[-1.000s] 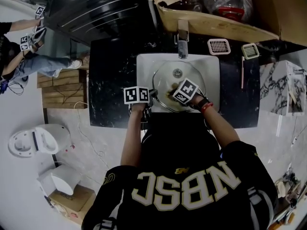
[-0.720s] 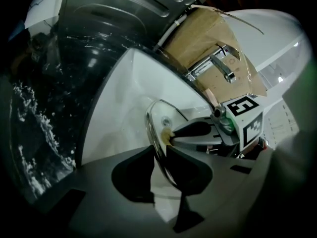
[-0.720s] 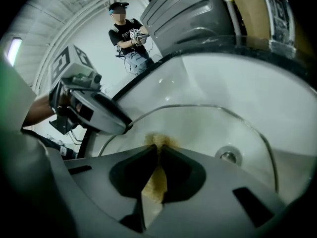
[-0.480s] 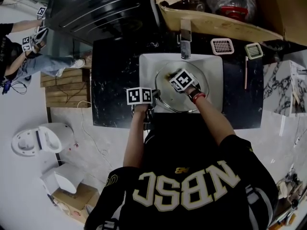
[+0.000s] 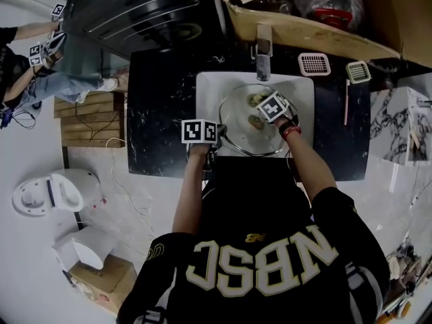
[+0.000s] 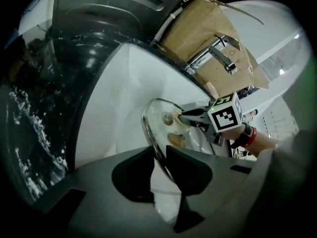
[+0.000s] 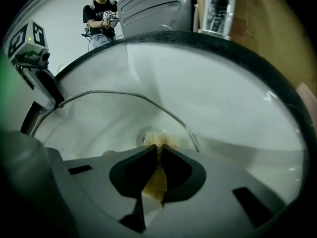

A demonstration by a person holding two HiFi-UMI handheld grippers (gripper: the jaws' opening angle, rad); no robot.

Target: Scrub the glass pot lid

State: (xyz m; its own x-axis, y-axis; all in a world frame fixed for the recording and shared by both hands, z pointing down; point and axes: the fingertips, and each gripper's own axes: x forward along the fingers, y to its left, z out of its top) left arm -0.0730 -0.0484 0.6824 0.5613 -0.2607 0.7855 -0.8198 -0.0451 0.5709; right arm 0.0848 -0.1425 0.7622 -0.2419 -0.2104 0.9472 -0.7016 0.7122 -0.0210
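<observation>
We have left tool (image 6: 159,157) clamped on glass pot lid (image 6: 157,114) rim in the sink (image 5: 206,86). Right tool (image 7: 159,165) pinches yellow sponge (image 7: 155,181), knob (image 6: 168,117) just beyond its tip. We should press flat, rub circles, hold rim firm.

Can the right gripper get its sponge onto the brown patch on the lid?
Probably yes. The right gripper, shut on the sponge, is over the glass lid near the brown patch, nothing between; the left gripper clamps the rim aside.
</observation>
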